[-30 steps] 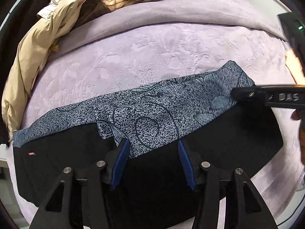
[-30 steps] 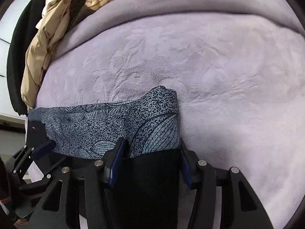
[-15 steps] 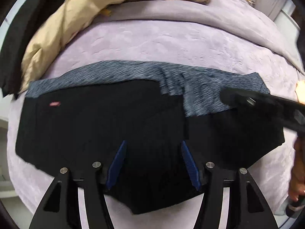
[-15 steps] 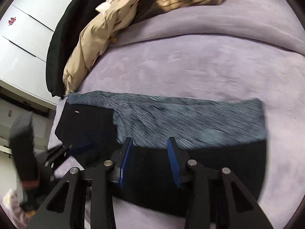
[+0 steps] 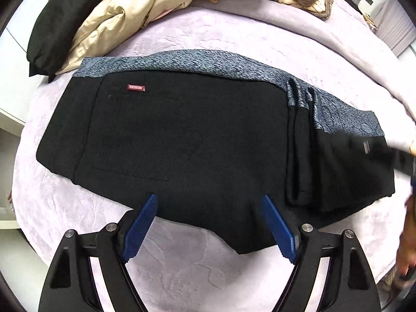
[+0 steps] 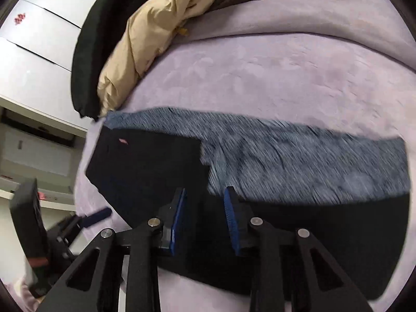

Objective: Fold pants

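Pants (image 5: pixel 187 140) lie folded on bed, beyond open left tool (image 5: pixel 208 223).

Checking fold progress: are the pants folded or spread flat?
Folded: black pants lie doubled on the lilac blanket, layered edges stacked at one end.

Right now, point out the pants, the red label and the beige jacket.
pants (image 5: pixel 187 140): left wrist view, on the black folded panel.
red label (image 5: pixel 136 88): left wrist view, on the tag's middle.
beige jacket (image 5: pixel 109 23): left wrist view, on its crumpled sleeve.
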The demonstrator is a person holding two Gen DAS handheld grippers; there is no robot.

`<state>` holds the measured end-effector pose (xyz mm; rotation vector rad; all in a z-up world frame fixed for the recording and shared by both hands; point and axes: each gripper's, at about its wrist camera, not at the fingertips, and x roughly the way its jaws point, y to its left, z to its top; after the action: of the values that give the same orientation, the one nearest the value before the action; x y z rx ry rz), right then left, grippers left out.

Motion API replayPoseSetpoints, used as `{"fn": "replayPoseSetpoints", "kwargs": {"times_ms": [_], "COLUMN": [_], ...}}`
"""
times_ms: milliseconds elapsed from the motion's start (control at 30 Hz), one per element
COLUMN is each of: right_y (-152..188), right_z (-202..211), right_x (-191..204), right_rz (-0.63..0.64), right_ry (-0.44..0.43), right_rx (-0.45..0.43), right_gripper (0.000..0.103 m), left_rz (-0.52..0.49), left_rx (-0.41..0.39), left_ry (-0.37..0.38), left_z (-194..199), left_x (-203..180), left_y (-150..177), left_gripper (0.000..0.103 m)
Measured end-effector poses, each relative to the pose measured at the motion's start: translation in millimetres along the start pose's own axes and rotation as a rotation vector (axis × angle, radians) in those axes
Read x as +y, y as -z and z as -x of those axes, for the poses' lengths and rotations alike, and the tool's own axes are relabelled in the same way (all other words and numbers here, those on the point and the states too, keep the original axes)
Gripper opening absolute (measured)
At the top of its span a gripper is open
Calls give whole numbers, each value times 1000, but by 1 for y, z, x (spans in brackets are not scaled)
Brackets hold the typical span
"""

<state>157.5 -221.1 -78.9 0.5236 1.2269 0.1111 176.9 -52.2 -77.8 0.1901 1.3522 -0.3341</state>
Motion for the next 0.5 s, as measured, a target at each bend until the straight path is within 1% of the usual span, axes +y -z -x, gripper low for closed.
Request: {"fn": "replayPoseSetpoints", "kwargs": {"times_ms": [67,200,233,267,300,333,367,467,500], "right_y": [21,48,51,56,62,67,74,91,96], "right_z": [6,9,11,14,16,16,14,0,-8], "right_x": [-1,2,6,12,23,31,43,61,66], "right_rz": [-22,-51,-39,-10,58,118,226,457,530], "right_ry": [46,102,116,150,213,254,313,438,495], "right_rx": [6,15,8,-8,-36,-53,-70,-56,-65], "right_gripper": [34,34,42,55,59,61,61,60,59], "left_rz": [-5,-12,-4,2,6,8,8,12,15], "left_rx": [6,20,22,26,29,30,30,26,26], "left_ry": [8,-14,-14,-13,-15,-21,-25,-40,-43], "left_z": [-2,-3,-3,-3,-2,-1,-1,3,3], "left_x": [-2,2,5,9,12,15,17,29,33], "left_y": [1,4,5,5,8,9,10,16,18], "left_gripper": [83,83,83,83,83,84,84,84,83]}}
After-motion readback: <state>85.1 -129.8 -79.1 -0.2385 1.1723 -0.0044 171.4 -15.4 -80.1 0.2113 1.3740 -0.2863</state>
